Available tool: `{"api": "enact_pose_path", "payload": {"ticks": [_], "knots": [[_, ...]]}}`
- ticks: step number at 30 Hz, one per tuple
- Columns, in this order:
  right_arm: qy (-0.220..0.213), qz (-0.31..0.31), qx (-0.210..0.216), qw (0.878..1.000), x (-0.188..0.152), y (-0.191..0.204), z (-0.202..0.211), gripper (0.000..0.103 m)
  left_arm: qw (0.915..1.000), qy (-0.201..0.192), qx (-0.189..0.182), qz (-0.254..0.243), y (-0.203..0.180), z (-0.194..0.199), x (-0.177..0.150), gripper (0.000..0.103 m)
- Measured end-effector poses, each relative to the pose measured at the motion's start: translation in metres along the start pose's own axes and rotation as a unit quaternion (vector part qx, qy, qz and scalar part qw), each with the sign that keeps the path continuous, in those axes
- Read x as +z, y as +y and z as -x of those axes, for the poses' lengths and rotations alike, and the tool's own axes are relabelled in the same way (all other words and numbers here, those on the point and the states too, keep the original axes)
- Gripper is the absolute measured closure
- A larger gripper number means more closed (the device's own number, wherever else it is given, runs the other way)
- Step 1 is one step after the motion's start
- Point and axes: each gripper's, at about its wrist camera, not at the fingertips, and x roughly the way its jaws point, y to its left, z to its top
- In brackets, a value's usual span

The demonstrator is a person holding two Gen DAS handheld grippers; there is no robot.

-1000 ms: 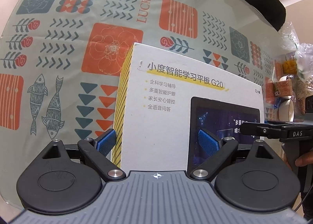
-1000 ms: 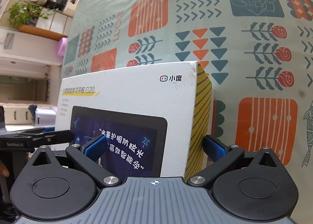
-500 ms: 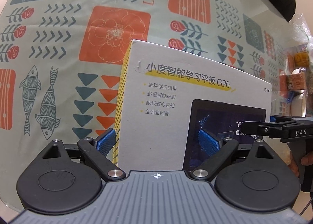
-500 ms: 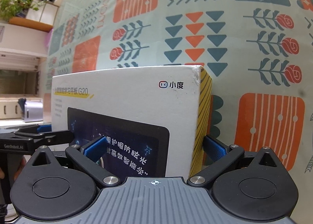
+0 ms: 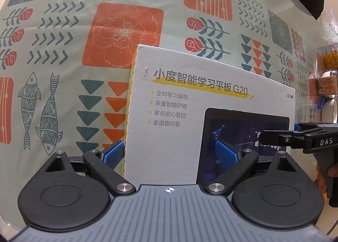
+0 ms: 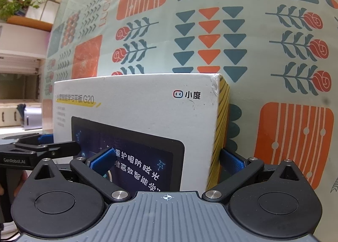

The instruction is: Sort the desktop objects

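Patterned table [image 5: 63, 56] bears packets [image 5: 325, 85], perhaps snacks, at its edge.

A lived-in home, by the look of it: the counter [image 6: 264, 56] wears a patterned cloth of flowers, fish and triangles under a clear cover, a potted plant [image 6: 12, 3] sits on a shelf beside it, and wrapped snack packets [image 5: 323, 85] crowd the far edge.

White box [image 5: 179, 136] with yellow-striped side; tablecloth [image 5: 63, 51] pale green with orange and teal motifs.
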Motion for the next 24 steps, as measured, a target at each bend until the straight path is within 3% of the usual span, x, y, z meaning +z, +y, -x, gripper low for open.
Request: {"api": "enact_pose_path", "payload": {"ticks": [7,12,15,19,21,24], "knots": [[-0.01,-0.006,0.002,1.0,-0.003,0.0,0.0,0.0,1.0,-0.004,-0.001,0.002,0.001,0.0,-0.001,0.0],[-0.052,0.003,0.005,0.999,-0.019,-0.003,0.006,0.0,0.9994,-0.023,-0.014,0.021,0.011,0.005,-0.006,0.0],[-0.074,0.052,-0.032,0.995,-0.033,0.016,0.015,0.0,0.9984,-0.05,-0.025,0.012,0.012,0.017,-0.017,0.0],[-0.111,0.063,-0.082,0.988,-0.053,0.045,0.031,0.0,0.9941,-0.104,-0.027,-0.01,0.0,0.044,-0.038,0.0],[-0.14,0.071,-0.11,0.981,-0.064,0.06,0.041,0.0,0.9888,-0.145,-0.011,-0.033,-0.013,0.062,-0.051,0.0],[-0.173,0.074,-0.155,0.97,-0.082,0.077,0.052,0.0,0.9765,-0.194,0.043,-0.084,-0.041,0.085,-0.072,0.0]]}}
